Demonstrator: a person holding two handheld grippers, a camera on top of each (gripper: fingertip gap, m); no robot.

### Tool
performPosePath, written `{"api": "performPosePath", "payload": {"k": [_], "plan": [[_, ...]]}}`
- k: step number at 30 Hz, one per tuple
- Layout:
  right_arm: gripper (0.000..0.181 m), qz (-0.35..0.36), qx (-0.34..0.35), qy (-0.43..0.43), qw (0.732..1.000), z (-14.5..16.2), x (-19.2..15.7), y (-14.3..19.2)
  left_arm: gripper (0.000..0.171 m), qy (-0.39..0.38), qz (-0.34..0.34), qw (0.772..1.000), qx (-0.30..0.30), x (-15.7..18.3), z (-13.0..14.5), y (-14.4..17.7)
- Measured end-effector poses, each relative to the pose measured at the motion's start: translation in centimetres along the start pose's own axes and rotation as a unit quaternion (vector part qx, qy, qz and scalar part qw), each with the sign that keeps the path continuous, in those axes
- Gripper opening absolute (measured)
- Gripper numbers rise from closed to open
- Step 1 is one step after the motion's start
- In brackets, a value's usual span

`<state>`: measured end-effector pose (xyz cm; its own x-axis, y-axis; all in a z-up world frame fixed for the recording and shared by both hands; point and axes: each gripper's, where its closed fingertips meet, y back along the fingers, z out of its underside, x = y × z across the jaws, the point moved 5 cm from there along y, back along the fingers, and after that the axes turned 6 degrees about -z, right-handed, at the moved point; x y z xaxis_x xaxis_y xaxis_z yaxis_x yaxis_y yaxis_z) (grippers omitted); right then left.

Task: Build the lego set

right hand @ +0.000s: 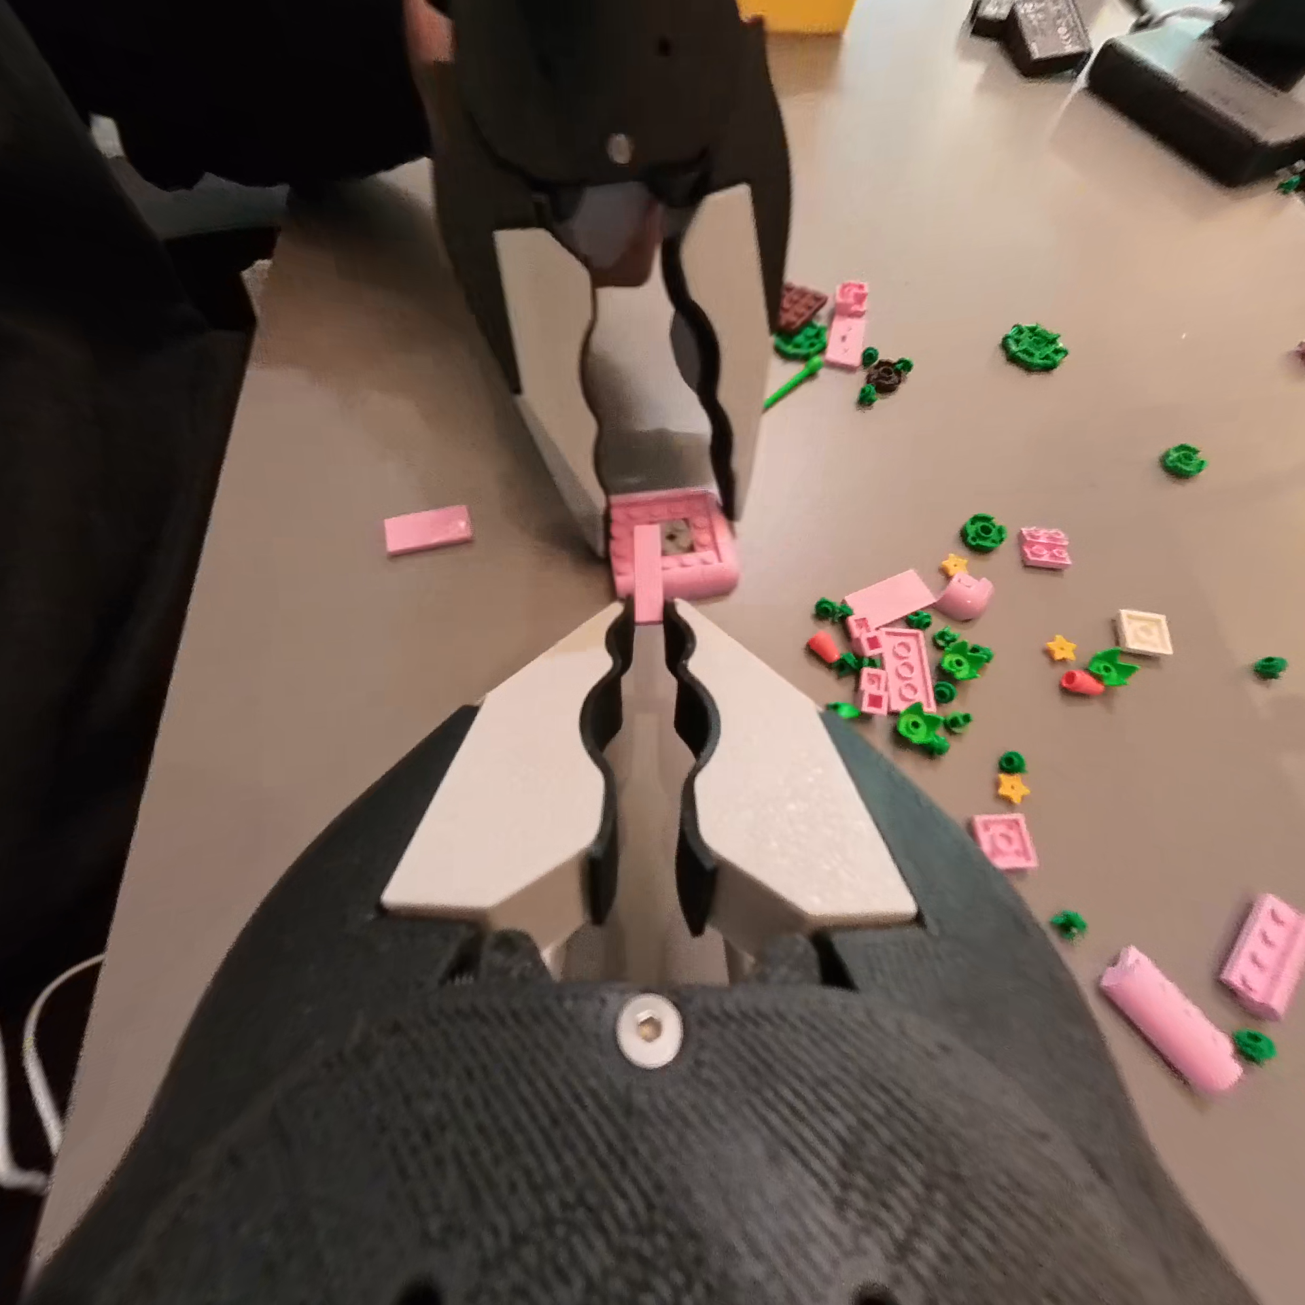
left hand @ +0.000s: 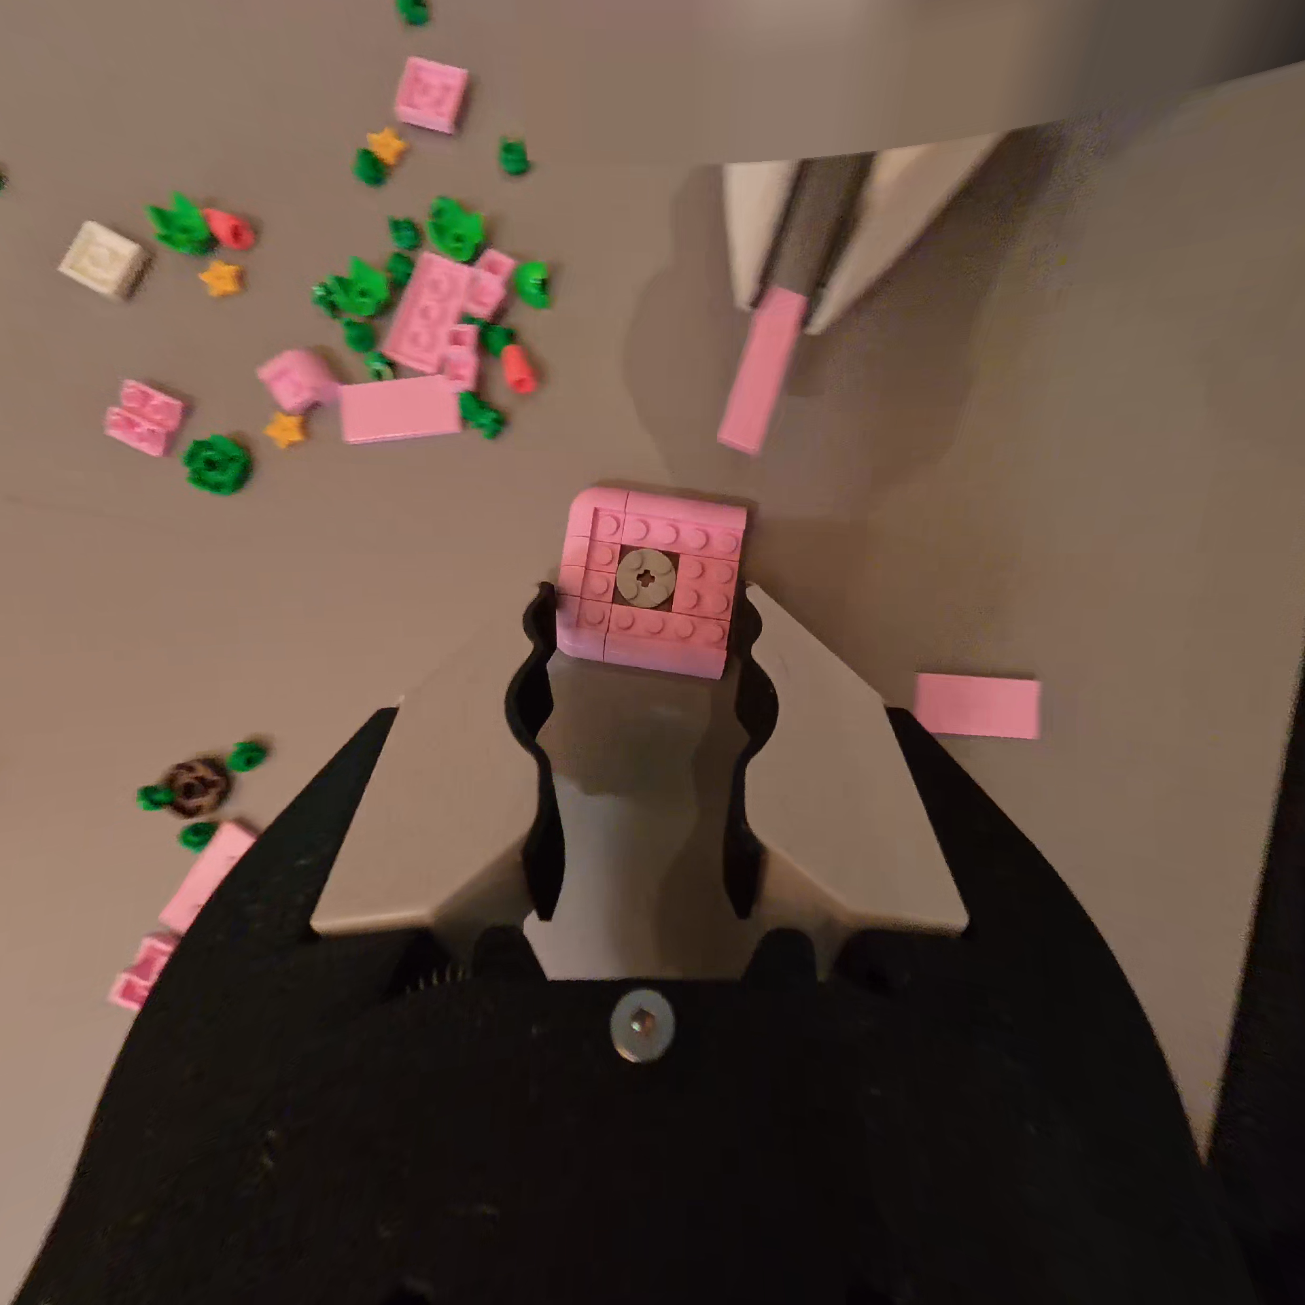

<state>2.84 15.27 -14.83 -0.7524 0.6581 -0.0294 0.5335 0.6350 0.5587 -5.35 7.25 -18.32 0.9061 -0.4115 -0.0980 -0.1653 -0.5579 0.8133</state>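
Observation:
A square pink lego assembly [left hand: 657, 628] with a grey round piece [left hand: 646, 579] in its middle sits on the table. My left gripper [left hand: 646, 600] is shut on its two sides; it also shows in the right wrist view [right hand: 664, 529], over the assembly [right hand: 695, 575]. My right gripper [right hand: 646, 614] is shut on a long pink tile [right hand: 647, 572] that sticks out forward, its far end over the assembly's edge. In the left wrist view the right gripper [left hand: 777, 314] holds the tile [left hand: 759, 374] just beyond the assembly.
A loose pink tile [left hand: 978, 706] [right hand: 427, 529] lies beside the assembly. A scatter of pink, green, yellow and red pieces [left hand: 424, 318] [right hand: 904, 664] lies to one side. The table edge [right hand: 233, 438] is close. Black devices [right hand: 1200, 92] sit at the far corner. Left tips to right tips: about 7 cm.

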Motion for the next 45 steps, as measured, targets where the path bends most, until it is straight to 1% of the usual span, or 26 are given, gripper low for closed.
{"api": "performPosePath", "payload": {"k": [2, 5, 11, 13, 14, 18, 21, 23, 25, 27, 29, 31, 32, 34, 36, 38, 40, 42, 45], "plan": [[0.006, -0.021, -0.017, -0.013, 1.000, 0.8, -0.4, 0.2, 0.048, -0.008, -0.001, 1.000, 0.002, 1.6, 0.1, 0.3], [0.006, -0.042, -0.051, -0.010, 0.998, 2.1, -1.1, 0.0, 0.048, -0.013, -0.012, 1.000, 0.004, 2.8, 0.2, 0.6], [0.006, -0.045, -0.095, -0.008, 0.994, 3.6, -1.7, -0.5, 0.049, -0.009, -0.029, 0.999, 0.011, 3.1, 0.2, 0.8], [0.007, -0.047, -0.104, -0.013, 0.993, 4.1, -1.8, -0.7, 0.049, -0.004, -0.024, 1.000, 0.019, 3.2, -0.1, 1.1], [0.009, -0.048, -0.100, -0.015, 0.994, 4.0, -1.8, -0.7, 0.049, 0.002, -0.020, 0.999, 0.026, 3.2, -0.3, 1.3], [0.027, -0.040, -0.090, -0.027, 0.995, 3.9, -1.5, -0.8, 0.049, 0.031, -0.018, 0.997, 0.067, 2.7, -1.1, 2.4], [0.032, -0.032, -0.059, -0.029, 0.997, 3.0, -1.3, -0.8, 0.049, 0.057, -0.039, 0.993, 0.100, 1.1, -1.2, 3.4], [0.033, -0.028, -0.031, -0.028, 0.999, 2.1, -1.4, -0.9, 0.049, 0.082, -0.075, 0.987, 0.118, -1.4, -0.8, 4.2], [0.033, -0.022, -0.004, -0.023, 0.999, 1.2, -1.5, -0.9, 0.048, 0.126, -0.122, 0.976, 0.129, -5.4, -0.1, 5.0], [0.032, -0.014, 0.015, -0.016, 1.000, 0.4, -1.6, -1.0, 0.042, 0.176, -0.178, 0.959, 0.130, -10.9, 1.2, 6.3], [0.032, -0.002, 0.027, -0.008, 1.000, 0.0, -1.6, -1.0, 0.036, 0.228, -0.229, 0.938, 0.128, -16.9, 2.7, 8.0], [0.032, 0.010, 0.035, -0.005, 0.999, -0.2, -1.5, -0.9, 0.035, 0.277, -0.253, 0.920, 0.117, -22.4, 4.4, 9.3], [0.032, 0.015, 0.037, -0.005, 0.999, -0.3, -1.4, -0.8, 0.035, 0.289, -0.253, 0.916, 0.116, -24.7, 4.9, 9.7], [0.031, 0.021, 0.041, -0.006, 0.999, -0.3, -1.3, -0.6, 0.028, 0.294, -0.257, 0.915, 0.102, -28.7, 5.5, 9.9], [0.031, 0.026, 0.042, -0.009, 0.999, -0.3, -1.1, -0.5, 0.016, 0.286, -0.278, 0.914, 0.073, -32.1, 5.9, 9.3], [0.031, 0.026, 0.040, -0.011, 0.999, -0.2, -1.0, -0.4, 0.016, 0.274, -0.303, 0.912, 0.039, -35.1, 6.3, 8.2], [0.031, 0.029, 0.034, -0.010, 0.999, 0.1, -1.0, -0.3, 0.016, 0.266, -0.309, 0.913, 0.004, -37.4, 6.6, 6.6], [0.030, 0.032, 0.029, -0.010, 0.999, 0.3, -0.9, -0.2, 0.018, 0.272, -0.307, 0.912, -0.022, -39.2, 7.0, 5.1], [0.030, 0.032, 0.028, -0.014, 0.999, 0.5, -0.8, 0.0, 0.019, 0.286, -0.308, 0.907, -0.038, -40.8, 7.4, 3.4]]}}
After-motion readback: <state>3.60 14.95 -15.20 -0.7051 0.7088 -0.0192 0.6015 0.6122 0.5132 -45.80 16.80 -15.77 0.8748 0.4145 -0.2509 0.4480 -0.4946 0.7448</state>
